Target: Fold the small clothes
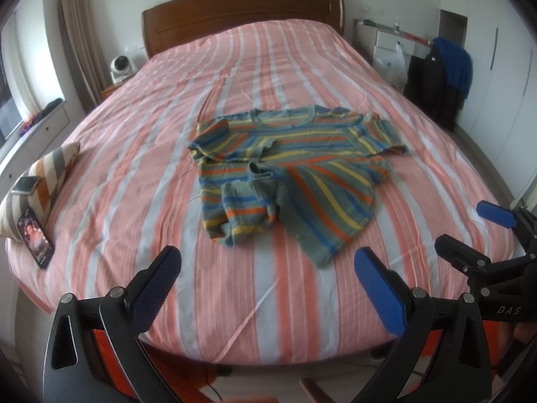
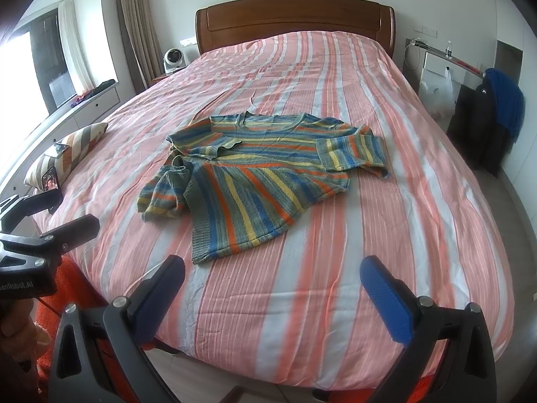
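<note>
The sweater [image 1: 288, 171] lies rumpled mid-bed [image 1: 134, 168], one sleeve bunched on its near side. Both claws, left [image 1: 268, 288] and right [image 2: 272, 295], hang released short of it. Best first: flatten that sleeve, then pinch the hem corners evenly.

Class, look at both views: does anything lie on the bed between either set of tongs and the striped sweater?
Nothing visible does. Only bare bedspread separates the open left tongs and open right tongs from the sweater. The pillow and phone sit off at the left edge.
</note>
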A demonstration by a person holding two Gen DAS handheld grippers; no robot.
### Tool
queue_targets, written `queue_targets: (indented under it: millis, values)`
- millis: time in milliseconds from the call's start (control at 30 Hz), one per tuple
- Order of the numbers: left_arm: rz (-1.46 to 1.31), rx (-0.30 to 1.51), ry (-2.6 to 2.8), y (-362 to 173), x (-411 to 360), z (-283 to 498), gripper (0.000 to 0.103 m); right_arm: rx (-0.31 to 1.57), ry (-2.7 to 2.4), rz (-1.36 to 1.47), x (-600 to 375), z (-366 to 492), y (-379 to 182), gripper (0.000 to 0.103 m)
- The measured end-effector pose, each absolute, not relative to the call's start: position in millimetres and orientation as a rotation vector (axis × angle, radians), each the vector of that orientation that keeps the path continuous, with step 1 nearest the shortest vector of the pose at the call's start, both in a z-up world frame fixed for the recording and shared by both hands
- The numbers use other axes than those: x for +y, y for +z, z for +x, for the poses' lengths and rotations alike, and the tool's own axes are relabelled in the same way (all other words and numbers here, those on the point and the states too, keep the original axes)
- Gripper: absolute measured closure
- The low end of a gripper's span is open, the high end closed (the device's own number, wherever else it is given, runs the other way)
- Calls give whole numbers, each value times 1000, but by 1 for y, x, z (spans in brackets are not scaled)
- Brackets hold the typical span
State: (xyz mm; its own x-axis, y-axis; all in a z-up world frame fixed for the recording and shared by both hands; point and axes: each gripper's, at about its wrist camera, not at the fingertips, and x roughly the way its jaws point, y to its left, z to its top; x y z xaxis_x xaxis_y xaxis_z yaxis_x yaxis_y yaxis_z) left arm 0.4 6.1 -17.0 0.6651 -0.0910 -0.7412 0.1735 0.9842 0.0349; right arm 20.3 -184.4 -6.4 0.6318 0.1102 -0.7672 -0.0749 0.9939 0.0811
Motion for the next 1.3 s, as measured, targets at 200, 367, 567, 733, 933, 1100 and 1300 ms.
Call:
queue_targets:
  millis: [200,367,567,733,933,1100,1300]
  values:
    - [107,838,-149,-19,4,0,0,884,109,44,-184,20,-7,0]
    - [109,837,-150,-19,4,1,0,884,107,44,-185,20,-6,0]
    - [116,839,-154,-22,2,0,0,886,106,47,-184,20,-7,0]
    - [116,844,-152,-24,0,-1,0,890,104,54,-184,19,-9,0]
    - [118,851,-151,-26,0,-2,0,898,100,63,-187,19,-13,0]
    - [117,851,-151,-25,1,-2,0,902,99,67,-188,19,-14,0]
    - [116,851,-151,-25,1,-2,0,902,100,66,-188,19,-14,0]
